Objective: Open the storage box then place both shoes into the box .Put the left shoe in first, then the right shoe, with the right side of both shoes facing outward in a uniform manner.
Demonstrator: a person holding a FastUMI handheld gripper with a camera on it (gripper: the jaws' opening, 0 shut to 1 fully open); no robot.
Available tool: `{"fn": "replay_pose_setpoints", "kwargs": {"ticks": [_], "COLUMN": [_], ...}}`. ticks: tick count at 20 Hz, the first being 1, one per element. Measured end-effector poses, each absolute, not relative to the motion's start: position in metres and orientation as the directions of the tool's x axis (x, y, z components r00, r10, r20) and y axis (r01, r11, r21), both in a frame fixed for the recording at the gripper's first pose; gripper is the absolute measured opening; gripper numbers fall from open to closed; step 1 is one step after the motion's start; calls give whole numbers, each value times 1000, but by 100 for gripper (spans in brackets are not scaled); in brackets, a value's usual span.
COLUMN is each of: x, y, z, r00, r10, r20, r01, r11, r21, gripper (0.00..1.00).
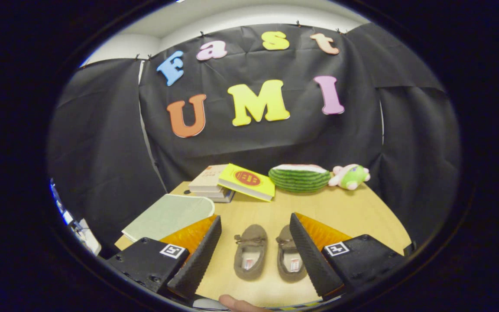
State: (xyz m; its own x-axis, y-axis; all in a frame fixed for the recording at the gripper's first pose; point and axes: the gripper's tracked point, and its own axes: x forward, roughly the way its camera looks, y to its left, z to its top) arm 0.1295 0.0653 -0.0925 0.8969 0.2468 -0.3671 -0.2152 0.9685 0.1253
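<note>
Two small brown moccasin shoes lie side by side on the wooden table [353, 208], toes pointing away from me. The left shoe [250, 256] and the right shoe [290, 259] both sit between the fingers of my gripper [254, 242], which is open and hovers above them with nothing held. A pale green flat storage box [169, 215] with its lid down lies to the left, just beyond the left finger [197, 260].
At the table's far edge stand a stack of books [209, 184] with a yellow book [247, 181] leaning on it, a watermelon-slice plush [300, 177] and a small green and pink plush toy [350, 176]. A fingertip [236, 304] shows below the shoes.
</note>
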Motion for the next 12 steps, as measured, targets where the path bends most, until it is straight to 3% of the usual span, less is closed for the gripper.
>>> {"fn": "replay_pose_setpoints", "kwargs": {"ticks": [8,12], "x": [173,177], "y": [133,169], "z": [-141,-174], "r00": [744,607], "r10": [474,612], "r20": [-472,-507], "r01": [-315,-349], "r11": [871,779], "r21": [377,521], "gripper": [100,100]}}
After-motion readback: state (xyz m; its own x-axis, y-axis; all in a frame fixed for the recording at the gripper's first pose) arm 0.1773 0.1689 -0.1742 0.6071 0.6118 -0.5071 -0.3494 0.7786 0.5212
